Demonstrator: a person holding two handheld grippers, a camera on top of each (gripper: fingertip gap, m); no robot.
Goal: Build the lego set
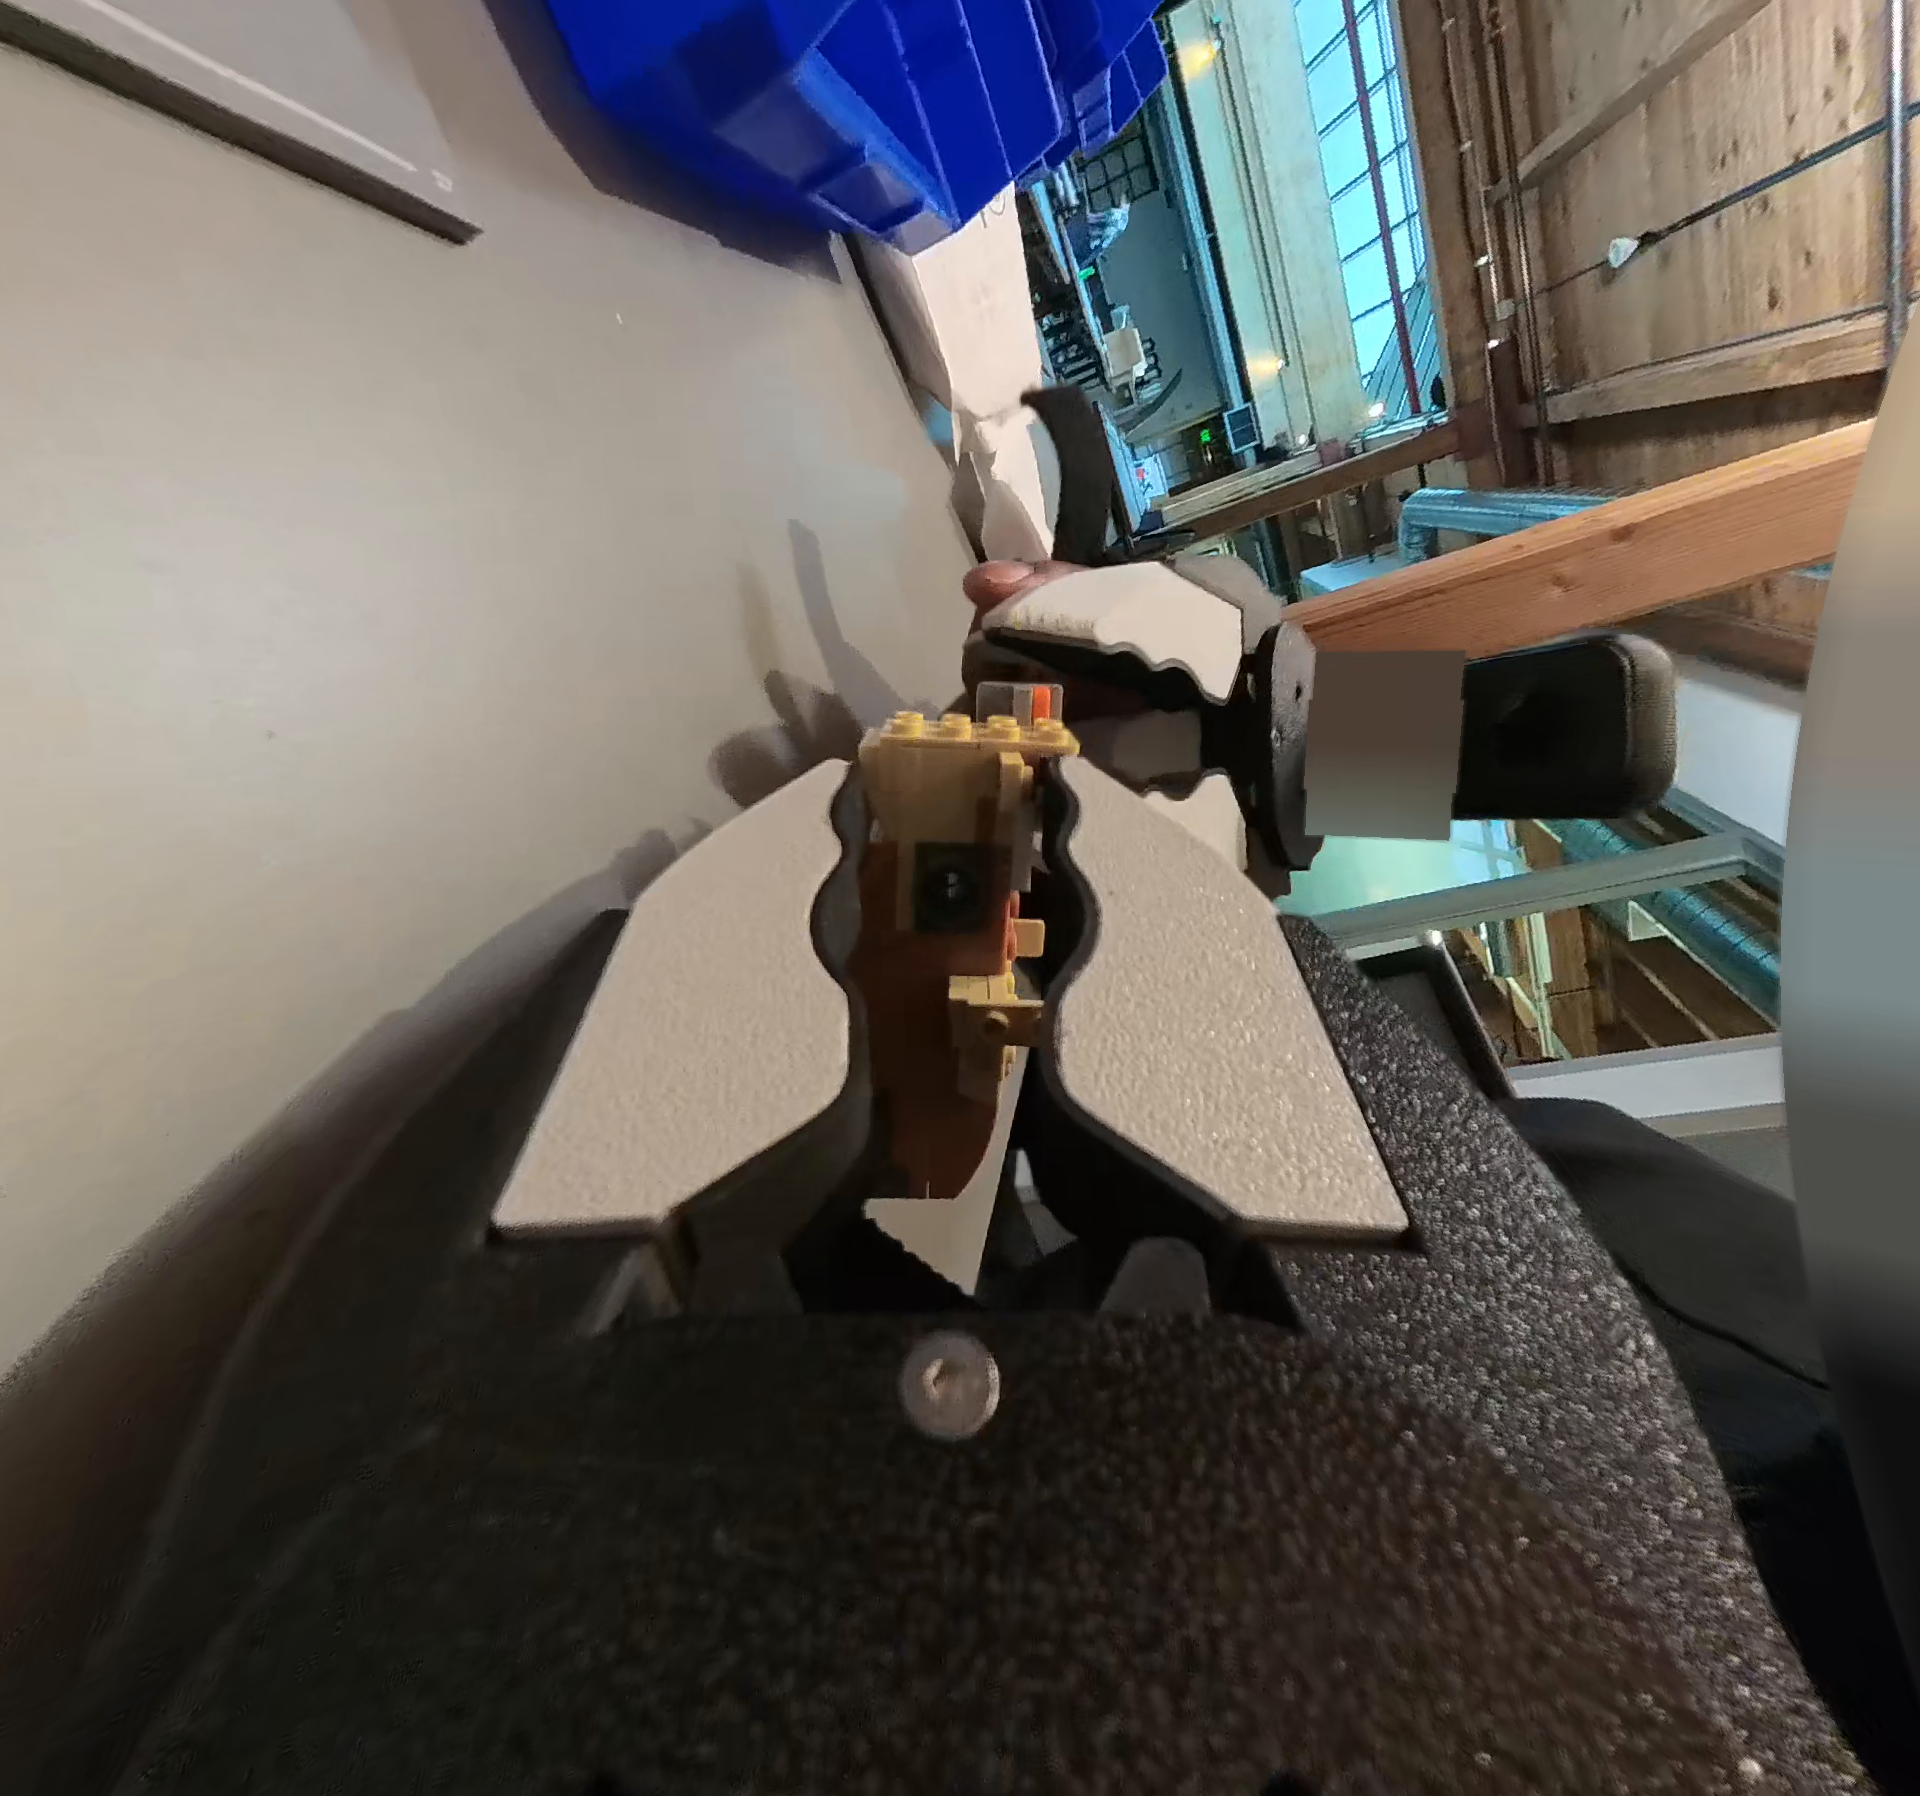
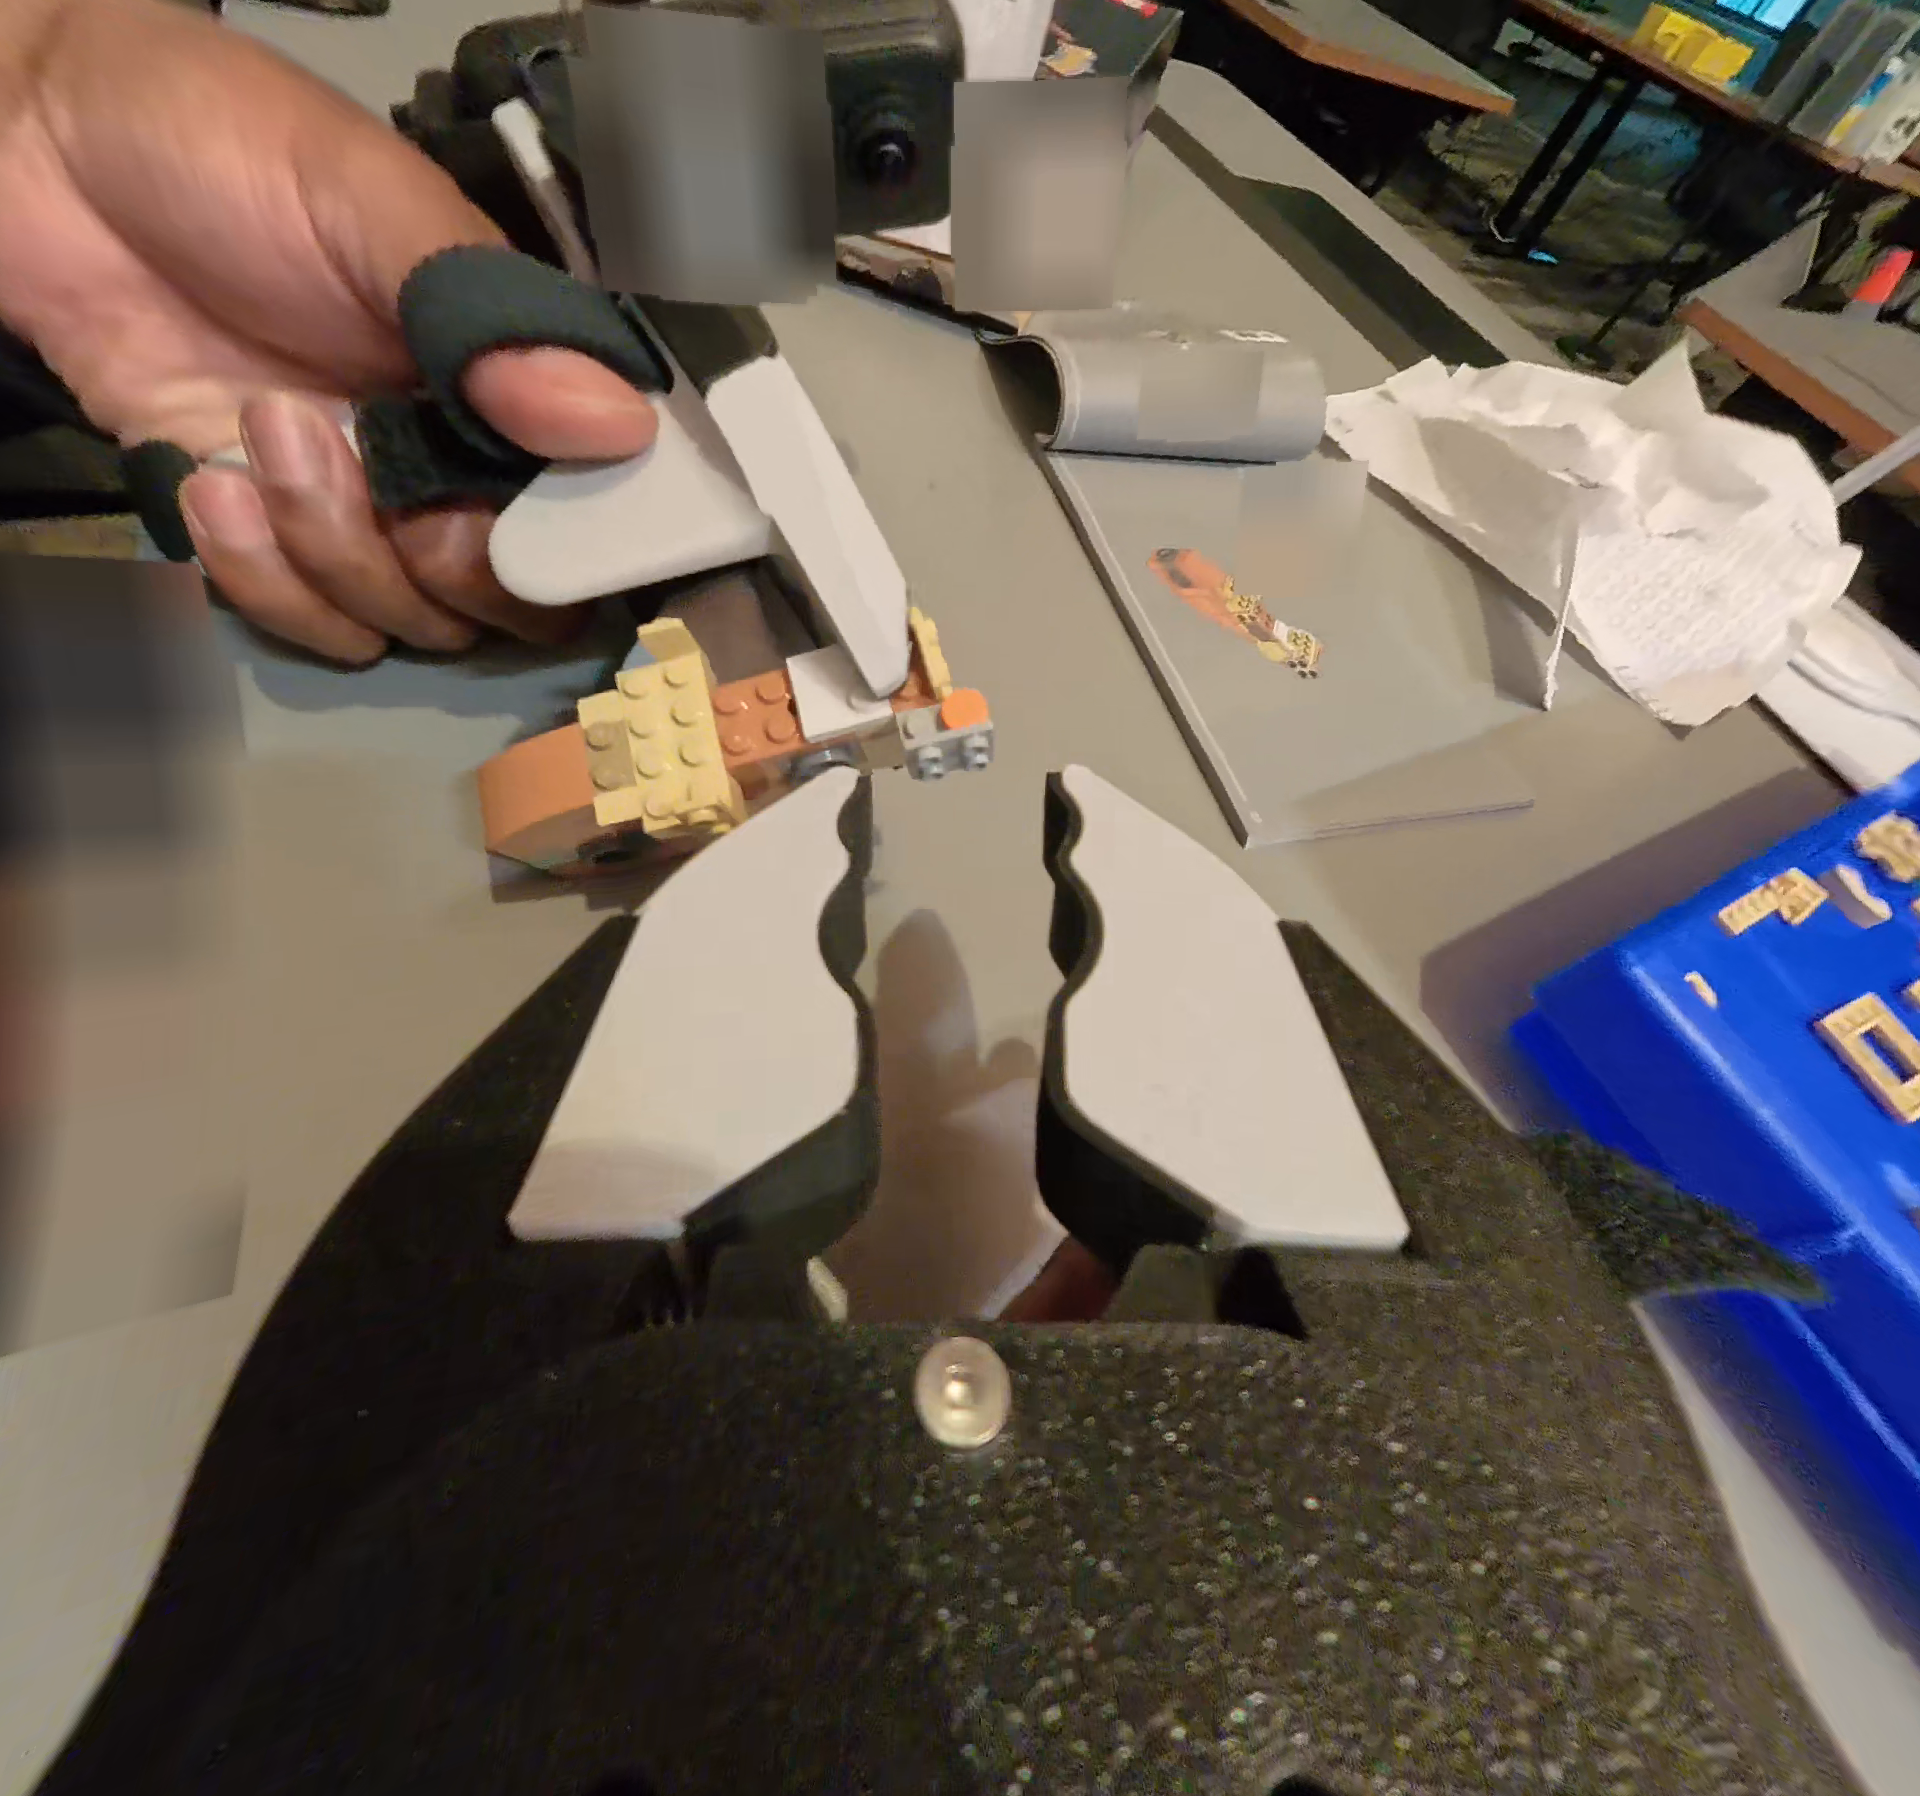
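The lego model (image 1: pixel 935 925) is a brown body with tan plates and a grey and orange end. My left gripper (image 1: pixel 956 790) is shut on it and holds it sideways above the grey table (image 1: pixel 416 551). In the right wrist view the model (image 2: pixel 665 738) hangs just above the table, with a left gripper finger (image 2: pixel 810 499) pressed on its top and a hand holding that gripper. My right gripper (image 2: pixel 951 790) is open and empty, its tips just short of the model's grey end (image 2: pixel 951 744). It also shows in the left wrist view (image 1: pixel 1049 686), jaws apart beside that end.
A blue bin (image 2: pixel 1704 1175) with loose tan pieces (image 2: pixel 1870 1060) stands at the right; it also shows in the left wrist view (image 1: pixel 831 32). An open instruction booklet (image 2: pixel 1351 686) lies behind the model. Crumpled white paper (image 2: pixel 1621 520) lies beyond the booklet. Other tables stand farther back. My two grippers' fingertips are within a few centimetres of each other.
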